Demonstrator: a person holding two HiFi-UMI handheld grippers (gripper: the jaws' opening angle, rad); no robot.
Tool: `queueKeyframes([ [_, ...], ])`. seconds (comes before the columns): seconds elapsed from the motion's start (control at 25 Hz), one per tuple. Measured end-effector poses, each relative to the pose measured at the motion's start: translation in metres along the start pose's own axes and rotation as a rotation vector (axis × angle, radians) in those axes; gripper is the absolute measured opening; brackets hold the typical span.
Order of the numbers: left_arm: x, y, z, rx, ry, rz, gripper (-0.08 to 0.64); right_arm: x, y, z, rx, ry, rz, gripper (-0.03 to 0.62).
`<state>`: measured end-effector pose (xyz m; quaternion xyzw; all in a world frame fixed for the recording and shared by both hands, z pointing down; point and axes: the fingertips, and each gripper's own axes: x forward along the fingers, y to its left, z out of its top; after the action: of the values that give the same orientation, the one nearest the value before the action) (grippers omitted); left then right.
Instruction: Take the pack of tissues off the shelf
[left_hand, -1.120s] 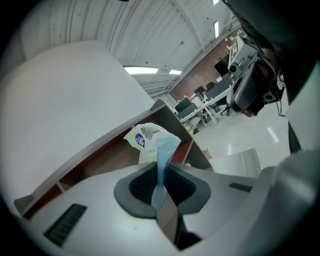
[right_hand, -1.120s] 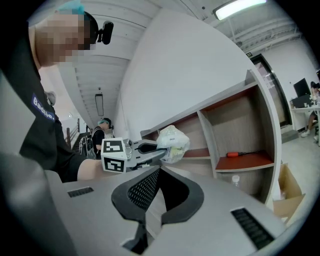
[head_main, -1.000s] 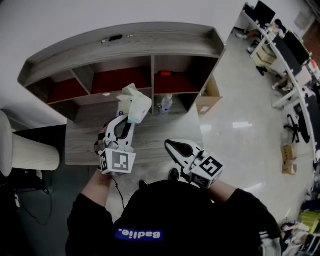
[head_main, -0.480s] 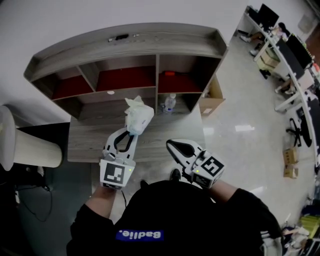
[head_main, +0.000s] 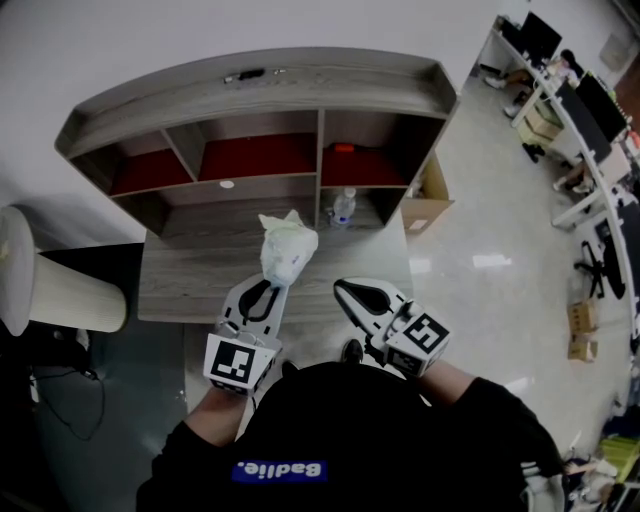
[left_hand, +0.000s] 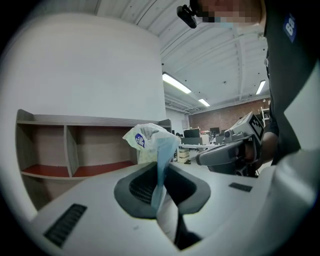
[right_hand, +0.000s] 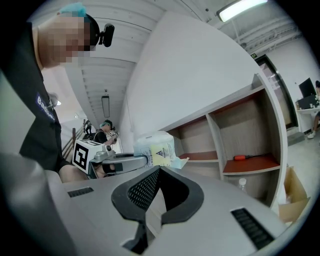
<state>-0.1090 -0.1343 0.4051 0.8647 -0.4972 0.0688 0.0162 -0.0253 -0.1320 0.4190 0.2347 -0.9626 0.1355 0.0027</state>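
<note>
The pack of tissues (head_main: 288, 248), a pale crinkled plastic packet, hangs in the air over the wooden desk top (head_main: 190, 275), in front of the shelf unit (head_main: 250, 95). My left gripper (head_main: 272, 287) is shut on its lower edge. The left gripper view shows the pack (left_hand: 149, 141) upright, with a fold of its wrapper pinched where the jaws of the left gripper (left_hand: 160, 172) meet. My right gripper (head_main: 342, 286) is beside it at the right, shut and with nothing in it. The right gripper view shows the right gripper (right_hand: 154, 174) and, beyond it, the pack (right_hand: 155, 148).
The shelf has red-floored compartments; an orange-handled tool (right_hand: 247, 157) lies in the right one. A clear bottle (head_main: 343, 206) stands below it. A cardboard box (head_main: 428, 200) sits on the floor at the right, and a white cylinder (head_main: 60, 290) at the left.
My left gripper has drawn back from the shelf toward the person and to the right, rolling as it went, with the pack still in it. The right gripper has stayed put.
</note>
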Motion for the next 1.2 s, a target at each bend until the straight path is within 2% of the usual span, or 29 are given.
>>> queueKeyframes([
  [0.44,-0.007,-0.010,0.001,-0.048,-0.004,0.008,0.037,-0.003,0.005,0.002,-0.009,-0.012,0.003,0.026],
  [1.2,-0.007,-0.017,-0.005,-0.055,-0.007,-0.004,0.037,-0.005,0.005,0.002,-0.010,-0.015,0.000,0.026],
])
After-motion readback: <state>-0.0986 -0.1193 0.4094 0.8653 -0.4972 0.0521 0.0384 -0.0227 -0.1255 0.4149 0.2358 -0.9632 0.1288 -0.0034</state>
